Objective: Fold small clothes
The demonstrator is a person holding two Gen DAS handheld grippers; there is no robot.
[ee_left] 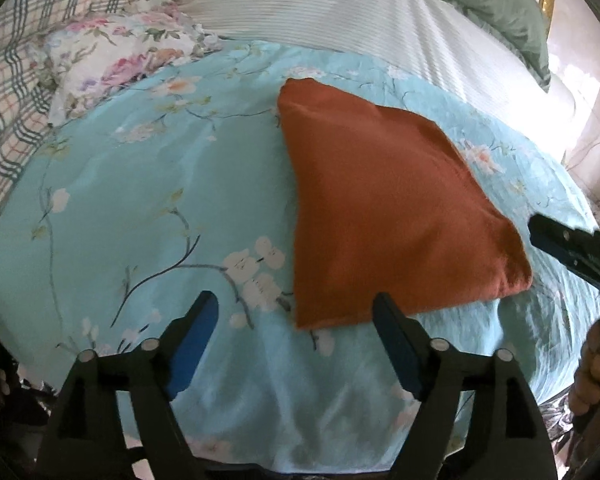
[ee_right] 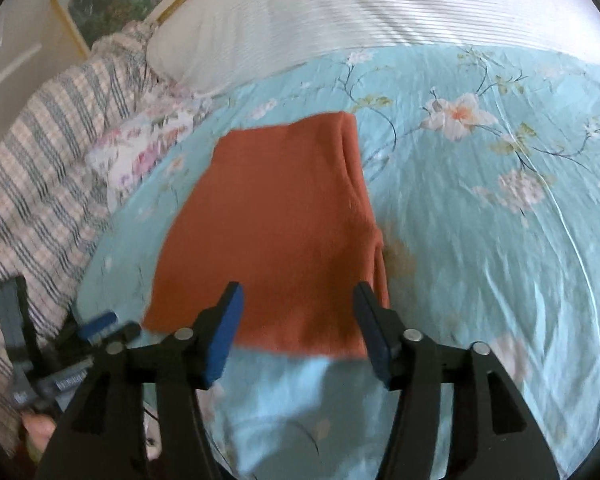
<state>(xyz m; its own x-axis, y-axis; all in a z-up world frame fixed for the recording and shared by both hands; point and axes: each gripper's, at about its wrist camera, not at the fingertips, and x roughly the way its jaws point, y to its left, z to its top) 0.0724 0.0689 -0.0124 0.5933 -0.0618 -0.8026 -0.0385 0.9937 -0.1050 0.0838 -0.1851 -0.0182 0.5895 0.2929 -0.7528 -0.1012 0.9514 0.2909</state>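
While both claws hang over the bed, neither has hold of anything. Our left claw [ee_left: 296,312] has its jaws spread wide, nothing between the blue pads [ee_left: 192,348]. Our right claw [ee_right: 298,300] is spread about as wide, also with nothing gripped.

The rust-orange cloth [ee_left: 384,208] lies flat on the light-blue flowered sheet [ee_left: 140,184], folded into a rough four-sided shape. From the left claw it sits ahead and to the right; its near edge comes down just behind the right finger's tip, and the left finger is over bare sheet. From the right claw the cloth [ee_right: 276,232] is straight ahead, its near edge showing between the two fingers. We cannot tell whether the pads touch the fabric. Along the cloth's right side in that view we see a doubled, layered edge.

In the left view the right claw [ee_left: 536,232] shows at the far right, just beside the cloth's near-right corner, jaw gap not readable there. In the right view the left claw [ee_right: 100,326] shows low on the left, blurred, off the cloth's near-left corner.

Beyond the cloth: a white ribbed blanket [ee_left: 340,12]. Left of the left claw: a flower-print pillow [ee_left: 112,56] and a plaid blanket [ee_left: 16,92]. Far right: a green cloth [ee_left: 496,4].
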